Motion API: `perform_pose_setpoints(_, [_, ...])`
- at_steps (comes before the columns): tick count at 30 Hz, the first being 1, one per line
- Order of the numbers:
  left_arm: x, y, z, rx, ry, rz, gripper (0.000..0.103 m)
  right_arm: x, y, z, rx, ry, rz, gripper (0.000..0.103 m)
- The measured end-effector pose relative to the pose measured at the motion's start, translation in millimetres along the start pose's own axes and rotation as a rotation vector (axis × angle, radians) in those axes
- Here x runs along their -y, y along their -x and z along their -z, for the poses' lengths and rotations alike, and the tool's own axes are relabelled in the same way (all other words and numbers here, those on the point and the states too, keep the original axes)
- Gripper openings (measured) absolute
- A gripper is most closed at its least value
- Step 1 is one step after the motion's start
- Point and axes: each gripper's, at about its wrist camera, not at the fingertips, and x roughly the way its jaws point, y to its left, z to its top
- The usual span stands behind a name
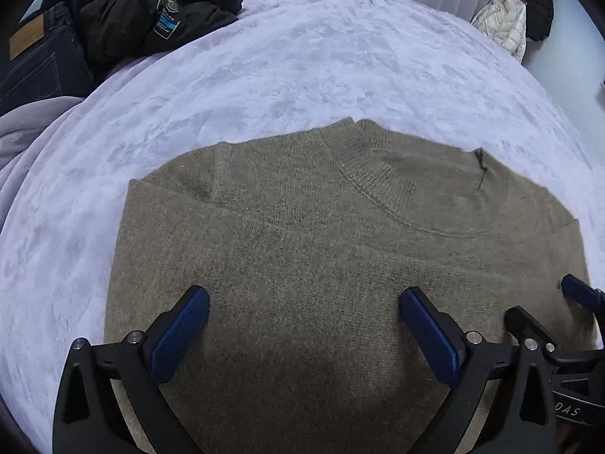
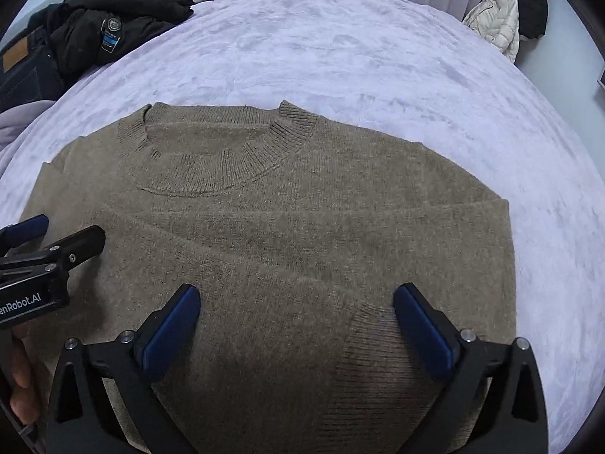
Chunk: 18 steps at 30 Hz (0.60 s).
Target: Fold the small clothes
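Observation:
A brown knit sweater lies flat on the lavender fleece bedcover, collar at the far side and both sleeves folded across its chest. One ribbed cuff lies by my right gripper's right-hand finger. My left gripper hovers open over the sweater's lower left part, nothing between its blue pads. My right gripper hovers open over the lower right part, also holding nothing. Each gripper shows at the edge of the other's view: the right gripper and the left gripper, close side by side.
A black jacket and dark jeans are piled at the bed's far left corner, above grey cloth. A white puffer coat and a black coat hang at the far right. Curtains run behind the bed. A hand holds the left gripper.

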Motion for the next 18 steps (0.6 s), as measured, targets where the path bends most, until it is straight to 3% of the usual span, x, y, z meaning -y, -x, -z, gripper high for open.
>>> perform_pose_setpoints(2, [-6, 19, 10, 0.044, 0.029, 0.058, 0.102, 1, 19, 6, 0.049, -0.013, 0.006, 0.103])
perform_pose_setpoints(4, [-7, 25, 23, 0.033, 0.025, 0.072, 0.102, -1, 36, 15, 0.097, -0.025, -0.027, 0.103])
perform_pose_setpoints(7, [-9, 16, 43, 0.014, 0.0, 0.002, 0.102, -16, 40, 31, 0.093, 0.005, -0.067, 0.103])
perform_pose_setpoints(10, [-13, 17, 60, 0.039, -0.027, -0.041, 0.102, -35, 22, 48, 0.048, 0.082, -0.023, 0.102])
perform_pose_setpoints(11, [-13, 22, 65, 0.049, -0.03, -0.051, 0.102, -38, 22, 53, 0.07, 0.098, -0.007, 0.102])
perform_pose_setpoints(15, [-14, 46, 84, 0.1, -0.013, -0.006, 0.102, -31, 43, 62, 0.108, 0.063, -0.024, 0.102])
perform_pose_setpoints(18, [-10, 33, 93, 0.062, -0.04, -0.018, 0.102, -31, 51, 70, 0.135, 0.064, -0.029, 0.102])
